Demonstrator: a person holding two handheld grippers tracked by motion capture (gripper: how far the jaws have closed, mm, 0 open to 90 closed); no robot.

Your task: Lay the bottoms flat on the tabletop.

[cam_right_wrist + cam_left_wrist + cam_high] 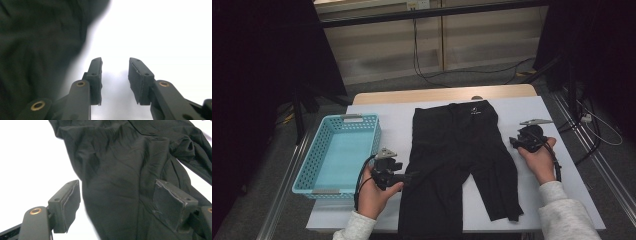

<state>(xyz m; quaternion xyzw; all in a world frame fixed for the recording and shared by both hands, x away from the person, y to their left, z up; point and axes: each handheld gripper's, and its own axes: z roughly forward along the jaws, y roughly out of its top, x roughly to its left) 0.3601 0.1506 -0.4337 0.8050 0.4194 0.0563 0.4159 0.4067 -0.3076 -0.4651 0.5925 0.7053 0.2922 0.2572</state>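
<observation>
A pair of black shorts (457, 150) lies flat on the white table cover (397, 115), waistband at the far side and legs toward me. My left gripper (408, 176) rests at the outer edge of the shorts' left leg. In the left gripper view its jaws stand wide apart (117, 183) with the black shorts (120, 170) lying under and between them, and the pads do not press on the cloth. My right gripper (514, 141) sits just off the shorts' right side. There its jaws (115, 60) are open over bare white cover, with the shorts (37, 50) to their left.
A light blue perforated basket (354, 118) stands at the table's left edge, beside my left hand. The table's wooden far edge (442, 94) shows behind the white cover. Cables (432, 75) run across the floor beyond the table, and dark stands flank both sides.
</observation>
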